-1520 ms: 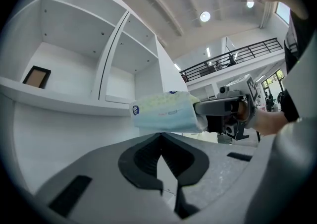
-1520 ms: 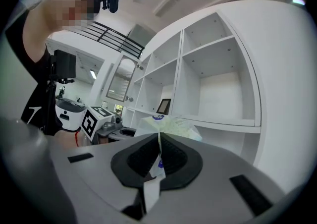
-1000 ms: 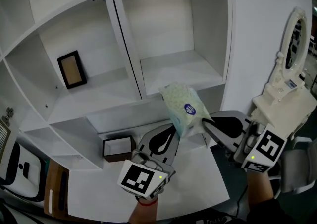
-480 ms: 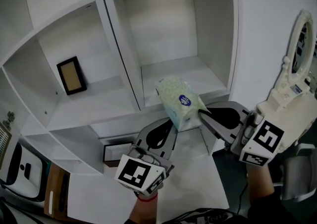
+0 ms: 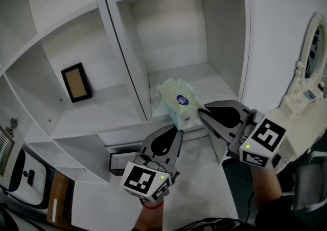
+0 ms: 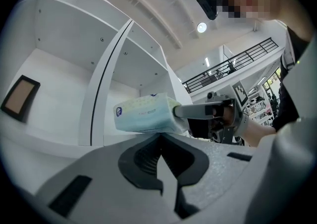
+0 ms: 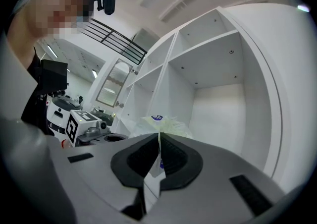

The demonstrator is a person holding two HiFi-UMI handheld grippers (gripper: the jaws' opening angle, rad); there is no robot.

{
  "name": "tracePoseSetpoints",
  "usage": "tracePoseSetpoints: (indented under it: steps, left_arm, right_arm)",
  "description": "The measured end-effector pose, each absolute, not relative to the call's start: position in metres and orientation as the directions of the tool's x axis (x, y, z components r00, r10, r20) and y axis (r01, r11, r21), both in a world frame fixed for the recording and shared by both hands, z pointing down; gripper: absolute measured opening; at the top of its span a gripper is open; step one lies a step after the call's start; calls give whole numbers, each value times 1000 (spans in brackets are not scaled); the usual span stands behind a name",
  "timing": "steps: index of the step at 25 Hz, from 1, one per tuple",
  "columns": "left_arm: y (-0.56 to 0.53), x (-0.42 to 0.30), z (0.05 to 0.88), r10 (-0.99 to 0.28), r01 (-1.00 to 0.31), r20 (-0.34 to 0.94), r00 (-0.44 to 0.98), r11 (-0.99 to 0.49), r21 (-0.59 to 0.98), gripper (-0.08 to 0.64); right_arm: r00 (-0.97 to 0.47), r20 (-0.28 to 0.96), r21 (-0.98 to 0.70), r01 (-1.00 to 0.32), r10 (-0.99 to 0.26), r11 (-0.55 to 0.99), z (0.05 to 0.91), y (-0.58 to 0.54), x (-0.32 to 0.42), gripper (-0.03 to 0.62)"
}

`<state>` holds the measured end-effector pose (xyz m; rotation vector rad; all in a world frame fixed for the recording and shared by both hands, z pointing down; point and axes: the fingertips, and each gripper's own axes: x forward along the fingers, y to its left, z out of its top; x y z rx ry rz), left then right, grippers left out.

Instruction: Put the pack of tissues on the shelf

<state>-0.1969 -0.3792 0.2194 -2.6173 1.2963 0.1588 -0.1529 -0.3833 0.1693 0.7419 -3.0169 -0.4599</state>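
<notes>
**A:** One second on, what is different?

**B:** The right gripper [image 5: 203, 113] has lifted the pack of tissues [image 5: 178, 103] up and forward. It now hangs over the front edge of the shelf [image 5: 217, 77], at the right-hand compartment. Setting it down looks close, I judge.

**A:** And the pack against the jaws?

**B:** Its rear end is pinched between the right jaws, with the body sticking out ahead. The left gripper [image 5: 175, 134] waits just beneath, jaws together and empty.

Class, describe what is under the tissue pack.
Under the tissue pack lies the right compartment's white shelf board. The pack covers the spot beneath, so contact cannot be judged.
</notes>
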Motion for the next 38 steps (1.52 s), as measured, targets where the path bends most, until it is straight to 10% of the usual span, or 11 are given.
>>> tracePoseSetpoints:
  steps: [32, 38]
  left_arm:
    - [-383, -225, 239, -808, -826, -173, 563, -557, -85, 5]
    - [-386, -221, 242, -800, -817, -167, 576, -571, -80, 5]
  right_arm:
    - [-785, -67, 381, -591, -616, 712, 157, -430, -172, 6]
    - [-758, -132, 394, -631, -639, 668, 150, -422, -162, 91]
